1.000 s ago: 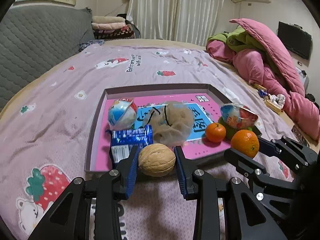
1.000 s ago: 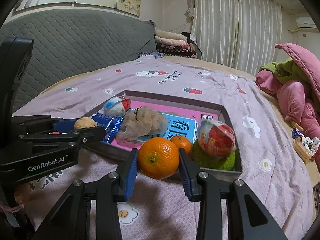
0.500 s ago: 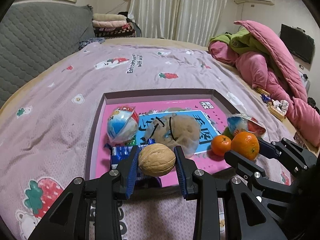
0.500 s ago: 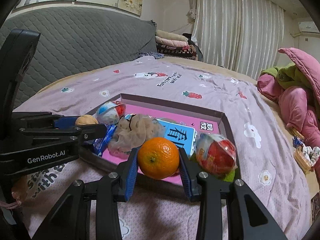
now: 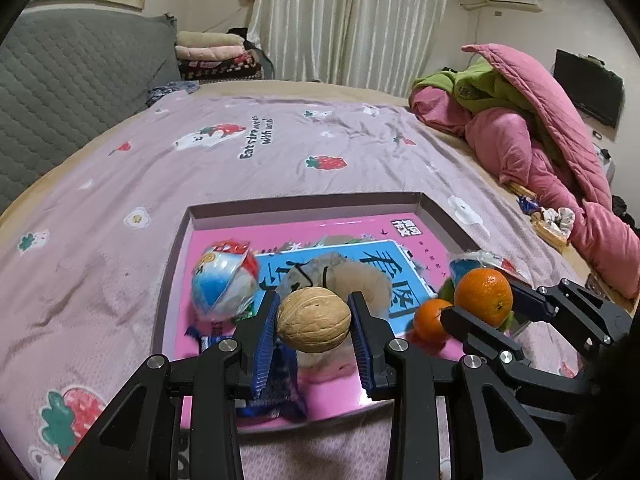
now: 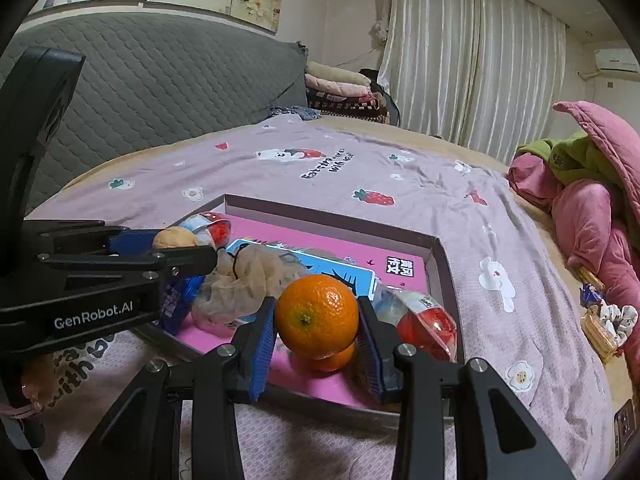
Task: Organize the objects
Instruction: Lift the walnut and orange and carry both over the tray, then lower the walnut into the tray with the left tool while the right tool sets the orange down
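Observation:
My left gripper (image 5: 314, 322) is shut on a tan walnut (image 5: 313, 319), held above the near part of a shallow pink-bottomed tray (image 5: 304, 207) on the bed. My right gripper (image 6: 318, 318) is shut on a large orange (image 6: 317, 312), also over the tray (image 6: 436, 248). In the left wrist view the right gripper (image 5: 486, 300) shows at the right with the orange (image 5: 483, 297). Inside the tray lie a smaller orange (image 5: 427, 322), a red-white-blue wrapped ball (image 5: 224, 280), a beige mesh pouch (image 5: 360, 276), a blue snack packet (image 5: 276, 392) and a second wrapped ball (image 6: 426, 328).
The tray sits on a lilac strawberry-print bedspread (image 5: 256, 144). A pink and green quilt pile (image 5: 532, 120) lies at the right, with a small basket of odds and ends (image 6: 604, 324) near it. A grey quilted headboard (image 6: 152, 80) and folded blankets (image 5: 210, 54) stand at the back left.
Both grippers have moved forward from the tray's near edge to over its inside, each still gripping its item. The tray's contents have not moved.

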`<state>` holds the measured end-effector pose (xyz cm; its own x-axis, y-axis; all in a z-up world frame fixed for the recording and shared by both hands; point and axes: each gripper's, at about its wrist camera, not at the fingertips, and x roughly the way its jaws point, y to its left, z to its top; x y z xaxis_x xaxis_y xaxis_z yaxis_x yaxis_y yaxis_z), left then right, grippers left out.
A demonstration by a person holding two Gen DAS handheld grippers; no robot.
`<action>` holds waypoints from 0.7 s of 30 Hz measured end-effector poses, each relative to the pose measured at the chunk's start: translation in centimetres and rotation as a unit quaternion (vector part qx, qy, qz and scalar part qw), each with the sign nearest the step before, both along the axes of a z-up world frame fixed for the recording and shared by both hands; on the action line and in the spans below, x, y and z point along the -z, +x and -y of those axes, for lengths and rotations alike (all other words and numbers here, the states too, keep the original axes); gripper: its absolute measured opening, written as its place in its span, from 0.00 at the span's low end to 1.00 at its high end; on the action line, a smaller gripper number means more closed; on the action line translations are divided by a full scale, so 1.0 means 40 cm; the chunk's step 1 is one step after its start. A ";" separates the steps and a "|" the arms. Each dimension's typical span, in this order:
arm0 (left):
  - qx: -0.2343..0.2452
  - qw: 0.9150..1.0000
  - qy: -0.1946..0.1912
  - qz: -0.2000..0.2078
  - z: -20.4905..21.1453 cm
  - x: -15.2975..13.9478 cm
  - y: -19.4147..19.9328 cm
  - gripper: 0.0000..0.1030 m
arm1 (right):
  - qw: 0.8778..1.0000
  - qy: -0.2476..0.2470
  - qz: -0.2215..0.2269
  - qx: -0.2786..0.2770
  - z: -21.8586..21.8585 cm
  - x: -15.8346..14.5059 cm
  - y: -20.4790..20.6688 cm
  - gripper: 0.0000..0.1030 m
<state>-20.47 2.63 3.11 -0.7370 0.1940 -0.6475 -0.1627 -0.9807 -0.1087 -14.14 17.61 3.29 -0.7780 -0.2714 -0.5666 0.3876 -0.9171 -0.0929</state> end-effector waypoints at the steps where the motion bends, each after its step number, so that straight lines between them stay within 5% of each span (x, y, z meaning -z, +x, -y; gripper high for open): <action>1: 0.002 1.000 0.000 0.001 -0.003 0.001 -0.005 0.35 | 1.000 0.002 -0.001 0.001 -0.001 0.000 -0.004 0.38; 21: 0.036 0.999 -0.009 0.015 -0.054 0.049 -0.011 0.35 | 1.000 0.009 0.016 0.008 -0.021 0.022 -0.012 0.38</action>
<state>-20.91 4.80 1.15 -0.7014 0.2338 -0.6733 -0.2290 -0.9685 -0.0977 -14.62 18.44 2.42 -0.7638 -0.2495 -0.5953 0.3766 -0.9213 -0.0971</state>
